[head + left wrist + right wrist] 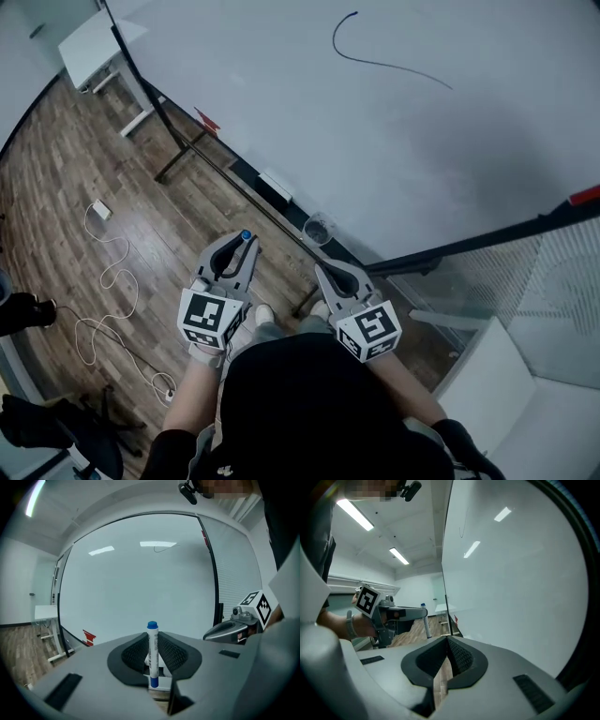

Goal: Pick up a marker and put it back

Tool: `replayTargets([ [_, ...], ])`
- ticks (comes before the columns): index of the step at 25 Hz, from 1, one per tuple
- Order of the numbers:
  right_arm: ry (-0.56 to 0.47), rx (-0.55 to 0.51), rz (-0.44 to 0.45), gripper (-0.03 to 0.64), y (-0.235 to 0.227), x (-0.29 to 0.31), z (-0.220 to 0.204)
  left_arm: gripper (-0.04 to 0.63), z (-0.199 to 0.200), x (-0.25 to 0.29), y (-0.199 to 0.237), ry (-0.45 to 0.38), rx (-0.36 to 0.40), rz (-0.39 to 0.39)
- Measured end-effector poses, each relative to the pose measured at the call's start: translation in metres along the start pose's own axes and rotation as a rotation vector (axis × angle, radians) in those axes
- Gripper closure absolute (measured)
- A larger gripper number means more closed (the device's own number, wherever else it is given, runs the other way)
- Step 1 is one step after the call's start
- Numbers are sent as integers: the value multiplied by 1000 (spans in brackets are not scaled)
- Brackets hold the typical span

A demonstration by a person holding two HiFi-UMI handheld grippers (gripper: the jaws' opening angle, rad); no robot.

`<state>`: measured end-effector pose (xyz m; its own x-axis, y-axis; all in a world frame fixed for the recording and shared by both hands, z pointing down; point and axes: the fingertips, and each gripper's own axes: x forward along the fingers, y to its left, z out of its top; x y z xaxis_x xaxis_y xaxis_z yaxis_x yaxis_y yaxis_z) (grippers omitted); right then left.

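Note:
A white marker with a blue cap [152, 639] stands upright between the jaws of my left gripper [153, 645], which is shut on its barrel. In the head view the left gripper [242, 247] is held in front of the person's body, the marker's blue cap [246, 236] poking out at its tip. My right gripper [322, 270] hangs beside it on the right, shut, with nothing in it. In the right gripper view its pads [446, 642] meet, and the left gripper [401, 613] with the marker [425, 623] shows at the left.
A large whiteboard [422, 122] with a dark curved line [375, 62] fills the space ahead; its ledge [281, 192] runs diagonally just beyond the grippers. A white cable [112, 281] lies on the wood floor at the left. A white table [94, 47] stands far left, white furniture [525, 403] at the lower right.

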<state>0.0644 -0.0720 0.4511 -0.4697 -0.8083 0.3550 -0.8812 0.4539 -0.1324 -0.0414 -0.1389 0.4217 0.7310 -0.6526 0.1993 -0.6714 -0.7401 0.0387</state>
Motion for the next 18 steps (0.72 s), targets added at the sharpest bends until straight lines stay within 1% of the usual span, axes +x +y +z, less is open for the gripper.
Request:
replayTargets([
  [5,-12,30,-104,589,-20,-24,-5,517,18,31,-15,-29,0,-85],
  [9,-25,60,-195,589,-38,-47,-10,517,27,58,-38,-42,17,-169],
  [14,-32,102,-307,589,-56,-78,-21,517,24,89,-62,-30,32,-252],
  [18,-26,134,-382,589,-64,-101,-33,517,13,109,-75,-8,20,-290],
])
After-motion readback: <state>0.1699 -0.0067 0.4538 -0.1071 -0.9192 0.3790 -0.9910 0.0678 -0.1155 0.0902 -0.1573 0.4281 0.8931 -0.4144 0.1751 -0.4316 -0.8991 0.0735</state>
